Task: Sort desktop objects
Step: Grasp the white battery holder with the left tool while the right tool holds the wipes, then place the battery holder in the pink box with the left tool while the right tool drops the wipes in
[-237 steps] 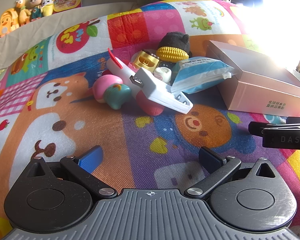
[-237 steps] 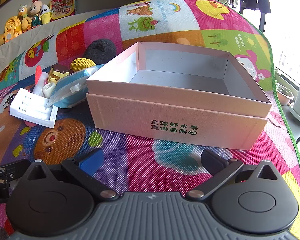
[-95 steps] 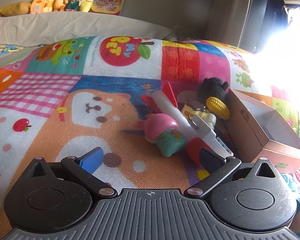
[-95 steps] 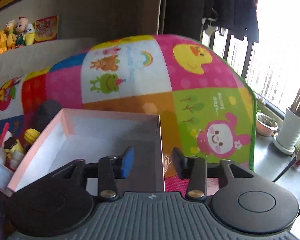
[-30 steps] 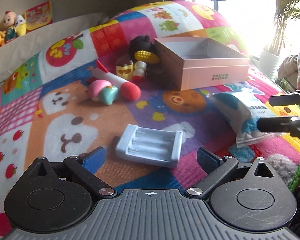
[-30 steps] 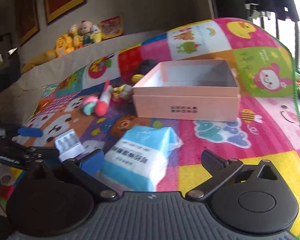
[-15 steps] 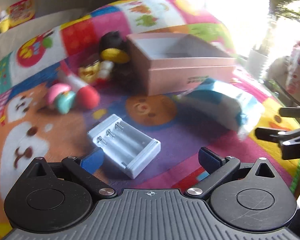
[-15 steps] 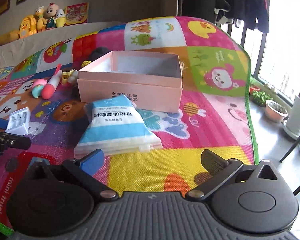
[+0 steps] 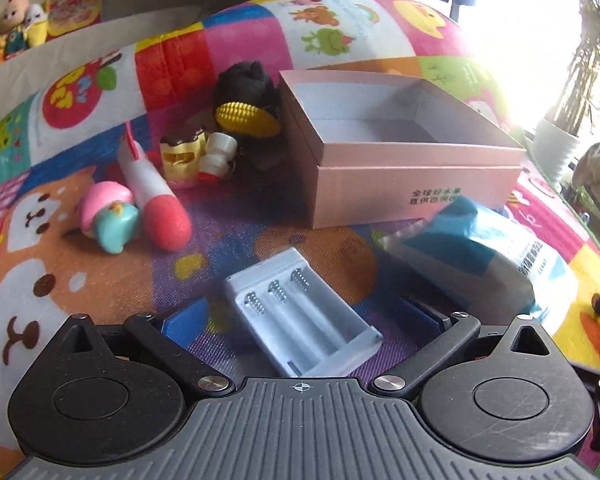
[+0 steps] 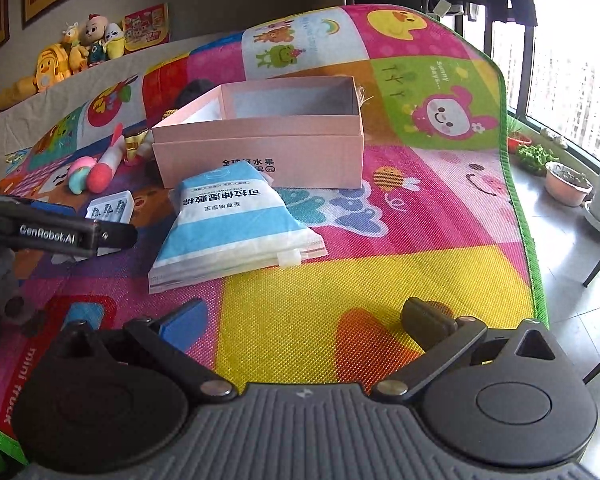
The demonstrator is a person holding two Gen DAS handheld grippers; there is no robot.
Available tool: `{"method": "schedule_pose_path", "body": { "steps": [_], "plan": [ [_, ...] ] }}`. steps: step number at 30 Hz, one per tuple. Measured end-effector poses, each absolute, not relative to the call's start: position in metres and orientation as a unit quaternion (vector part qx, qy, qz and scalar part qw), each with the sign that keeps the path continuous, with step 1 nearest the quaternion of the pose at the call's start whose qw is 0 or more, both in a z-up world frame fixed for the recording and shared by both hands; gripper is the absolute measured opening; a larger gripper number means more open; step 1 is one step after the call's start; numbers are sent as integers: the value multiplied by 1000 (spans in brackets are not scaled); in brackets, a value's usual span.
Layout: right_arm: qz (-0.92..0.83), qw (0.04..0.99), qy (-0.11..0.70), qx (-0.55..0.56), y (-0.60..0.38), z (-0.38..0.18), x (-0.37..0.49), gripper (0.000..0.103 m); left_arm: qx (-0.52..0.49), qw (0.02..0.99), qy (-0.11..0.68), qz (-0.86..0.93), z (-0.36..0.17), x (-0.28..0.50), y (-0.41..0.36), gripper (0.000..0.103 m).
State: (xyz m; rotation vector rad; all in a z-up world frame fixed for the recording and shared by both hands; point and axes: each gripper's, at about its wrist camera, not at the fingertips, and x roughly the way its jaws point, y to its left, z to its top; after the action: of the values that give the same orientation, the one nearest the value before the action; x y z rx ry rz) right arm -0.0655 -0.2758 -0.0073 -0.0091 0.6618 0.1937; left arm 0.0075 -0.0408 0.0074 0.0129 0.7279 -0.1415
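Nearest, the left tool (image 9: 300, 322) gapes wide around the white battery holder (image 9: 300, 320) and the right tool (image 10: 300, 320) hangs wide and empty before the blue-white packet (image 10: 232, 224), while beyond, the pink box (image 10: 260, 152) remains empty, so sorting looks barely begun.

Left tool (image 10: 56, 232) casing: "GenRobot.AI". Mat (image 10: 420, 272): "Sunny days..." on the green square, "mini truck" at the near left edge. Box (image 10: 260, 156) and pouch (image 10: 228, 224): Chinese print.

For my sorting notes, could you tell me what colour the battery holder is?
Pale grey-blue, with silver springs; the battery holder shows best in the left wrist view.
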Motion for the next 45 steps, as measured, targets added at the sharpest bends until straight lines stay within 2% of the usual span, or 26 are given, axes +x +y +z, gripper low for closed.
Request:
{"method": "schedule_pose_path", "body": {
  "steps": [2,3,7,11,13,15,16,17,22,28,33,35,40,42,45],
  "plan": [
    [94,942,323,-10,-274,-8,-66,103,20,936,347,-52,7,9,-44,69],
    [94,942,322,-13,-273,-8,-66,103,26,937,343,-52,8,8,-44,65],
    [93,942,321,-18,-272,-8,-67,103,36,936,342,-74,10,-5,-38,53],
    [95,942,321,-21,-272,-8,-67,103,63,925,344,-146,11,-42,-32,53],
    [94,942,321,-22,-272,-8,-67,103,80,918,346,-175,12,-64,-28,55],
    [94,942,321,-24,-271,-8,-67,103,109,920,340,-160,10,-78,-21,64],
    [94,942,321,-25,-271,-8,-67,103,121,924,336,-140,10,-81,-17,79],
    [93,942,321,-26,-270,-9,-67,103,130,927,332,-117,10,-81,-13,89],
    [91,942,322,-29,-269,-8,-67,103,117,930,343,-61,11,-68,13,97],
    [90,942,322,-29,-269,-9,-67,103,148,927,344,-25,15,-70,26,97],
    [91,942,322,-29,-269,-9,-66,103,129,916,371,-77,18,-95,43,98],
    [91,942,321,-28,-269,-8,-66,103,147,918,366,-51,16,-102,49,102],
    [91,942,321,-28,-269,-9,-66,103,186,913,351,92,17,-97,71,101],
    [91,942,321,-28,-269,-9,-67,103,145,923,348,79,22,-98,81,101],
    [91,942,321,-28,-269,-9,-67,103,62,932,354,-45,29,-102,74,102]
  ]
}}
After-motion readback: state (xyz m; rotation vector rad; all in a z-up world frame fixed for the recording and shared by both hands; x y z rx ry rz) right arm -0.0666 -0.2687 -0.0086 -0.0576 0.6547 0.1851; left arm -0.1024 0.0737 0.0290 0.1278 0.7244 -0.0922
